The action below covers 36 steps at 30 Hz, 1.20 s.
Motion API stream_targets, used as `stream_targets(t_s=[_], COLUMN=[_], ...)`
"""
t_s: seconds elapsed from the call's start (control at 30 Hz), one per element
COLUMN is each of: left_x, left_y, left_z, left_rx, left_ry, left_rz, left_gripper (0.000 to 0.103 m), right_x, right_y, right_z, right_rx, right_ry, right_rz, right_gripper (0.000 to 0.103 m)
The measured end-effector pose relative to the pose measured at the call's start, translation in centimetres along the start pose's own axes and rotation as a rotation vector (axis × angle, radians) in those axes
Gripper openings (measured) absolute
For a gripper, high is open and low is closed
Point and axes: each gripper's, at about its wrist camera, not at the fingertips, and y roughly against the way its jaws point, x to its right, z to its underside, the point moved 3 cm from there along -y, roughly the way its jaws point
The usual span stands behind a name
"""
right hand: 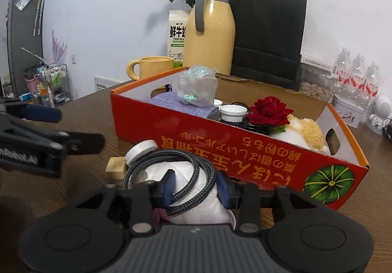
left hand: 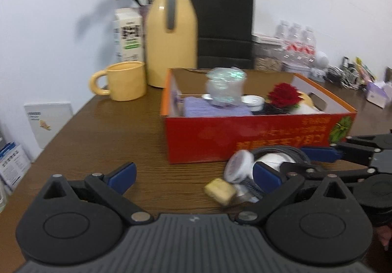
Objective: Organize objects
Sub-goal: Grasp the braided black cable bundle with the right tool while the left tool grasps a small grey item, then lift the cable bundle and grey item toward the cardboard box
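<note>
Two grippers low over the table, one closing on a cable bundle.

Right gripper (right hand: 196,187): blue pads at both sides of a coiled braided cable (right hand: 171,167) lying on something soft and white (right hand: 201,209), seemingly pressing; firm contact hard to confirm. Left gripper (left hand: 193,176): jaws wide apart, nothing between, just beside the same pile. Touching the coil: small white jar (right hand: 142,149) and a pale beige block (right hand: 115,167). Directly behind: red box (right hand: 245,148) already holding a rose, a cap, a plush toy, purple cloth. Risks, as judgement: only one loop caught, so the coil unwinding during lifting; soft white item dragged along; jar knocked and rolling; cable snagging on the box wall.
</note>
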Motion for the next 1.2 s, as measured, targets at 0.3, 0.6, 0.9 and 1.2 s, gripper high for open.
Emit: stream_targets(t_s=[0.3,0.6,0.9,1.2], left_x=[1.8,2.1,-0.2,-0.3], left_y=[-3.3,-3.1,-2.5,-0.9], left_z=[-0.6,-0.4,-0.1,-0.4], left_rx=[-0.059,-0.027,-0.016,0.032], left_ry=[0.004,0.008,0.056,0.057], left_rz=[0.058,0.088,0.039,0.038], left_gripper=[0.066,0.010,0.010,0.010], right_x=[0.2,0.1,0.3,0.4], right_y=[0.0,0.1,0.3,1.7], right_z=[0.3,0.3,0.4,-0.1], right_rx=[0.016,0.012,0.025,0.106], right_ry=[-0.006,-0.002,-0.010,-0.022], right_rz=[-0.011,-0.019,-0.014,-0.014], right_gripper=[0.034,0.033,0.022,0.019])
